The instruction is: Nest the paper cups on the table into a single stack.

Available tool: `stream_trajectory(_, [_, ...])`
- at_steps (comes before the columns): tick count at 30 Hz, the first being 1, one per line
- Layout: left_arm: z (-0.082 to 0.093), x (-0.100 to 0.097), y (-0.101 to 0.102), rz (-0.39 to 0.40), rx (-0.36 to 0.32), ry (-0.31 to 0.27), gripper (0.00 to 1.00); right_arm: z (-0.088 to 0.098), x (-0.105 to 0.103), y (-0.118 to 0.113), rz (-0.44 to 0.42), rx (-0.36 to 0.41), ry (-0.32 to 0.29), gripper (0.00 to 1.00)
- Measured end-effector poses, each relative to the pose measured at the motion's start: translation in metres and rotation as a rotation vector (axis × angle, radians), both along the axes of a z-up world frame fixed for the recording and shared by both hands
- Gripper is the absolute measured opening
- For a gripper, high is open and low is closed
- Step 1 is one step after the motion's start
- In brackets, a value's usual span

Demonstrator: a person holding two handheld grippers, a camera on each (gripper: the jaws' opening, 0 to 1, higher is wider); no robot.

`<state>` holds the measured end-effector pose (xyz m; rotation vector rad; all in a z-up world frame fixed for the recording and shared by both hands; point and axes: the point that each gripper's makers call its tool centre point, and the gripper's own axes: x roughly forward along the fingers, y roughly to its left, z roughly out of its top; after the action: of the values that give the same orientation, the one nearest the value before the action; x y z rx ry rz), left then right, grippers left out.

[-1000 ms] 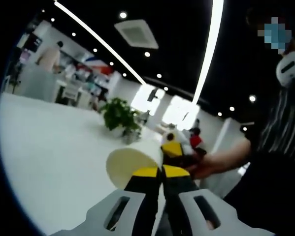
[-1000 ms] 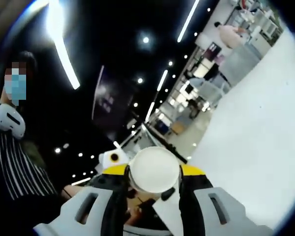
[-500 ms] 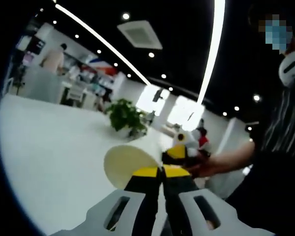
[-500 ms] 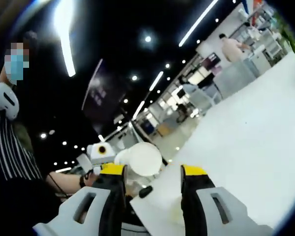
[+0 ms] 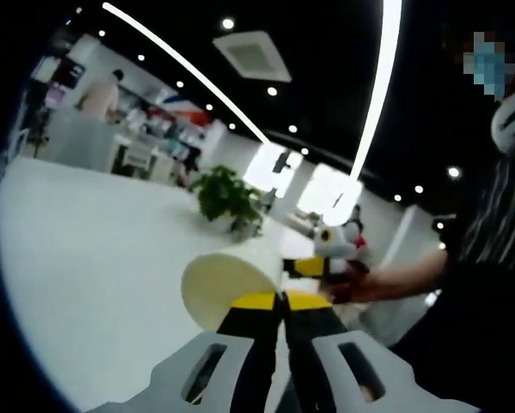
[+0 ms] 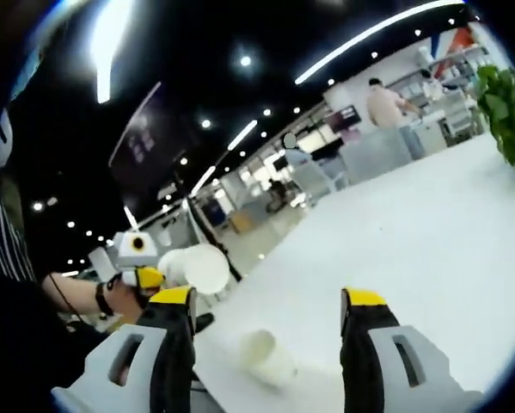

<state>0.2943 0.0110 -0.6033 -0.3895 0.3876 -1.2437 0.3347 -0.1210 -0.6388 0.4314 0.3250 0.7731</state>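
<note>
right tongs [image 6: 268, 297] have let go of the cup and pulled back, now spread with nothing between them. left tongs [image 5: 281, 299] pinch the paper cup stack [image 5: 218, 286] by its rim, held up off the table [image 5: 85, 249]. one loose cup [image 6: 266, 355] lies on its side just ahead between the right tongs, likely next.

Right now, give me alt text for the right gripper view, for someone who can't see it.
The right hand-held gripper is open above a paper cup lying on its side on the white table. At left, the other hand-held gripper holds a cup stack.
</note>
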Motion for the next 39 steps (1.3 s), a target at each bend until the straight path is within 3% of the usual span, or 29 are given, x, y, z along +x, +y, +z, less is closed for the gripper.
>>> stream_trajectory(11, [-0.004,0.000,0.005,0.005,0.047,0.001,0.00,-0.005,-0.001,-0.004,0.009,-0.135,-0.053,0.87])
stream_trajectory(15, [-0.006,-0.002,0.004,-0.012,0.086,-0.012,0.00,-0.010,-0.002,-0.004,0.035,-0.227,-0.080,0.92])
stream_trajectory(21, [-0.008,-0.001,0.004,-0.024,0.111,-0.016,0.00,-0.015,-0.005,0.000,0.055,-0.252,-0.073,1.00])
stream_trajectory(31, [-0.009,0.003,0.005,-0.027,0.153,-0.034,0.00,-0.013,-0.003,-0.002,0.049,-0.264,-0.095,1.00])
stream_trajectory(39, [-0.010,0.005,0.007,-0.092,0.276,-0.107,0.00,-0.018,-0.010,0.000,0.063,-0.324,-0.122,1.00])
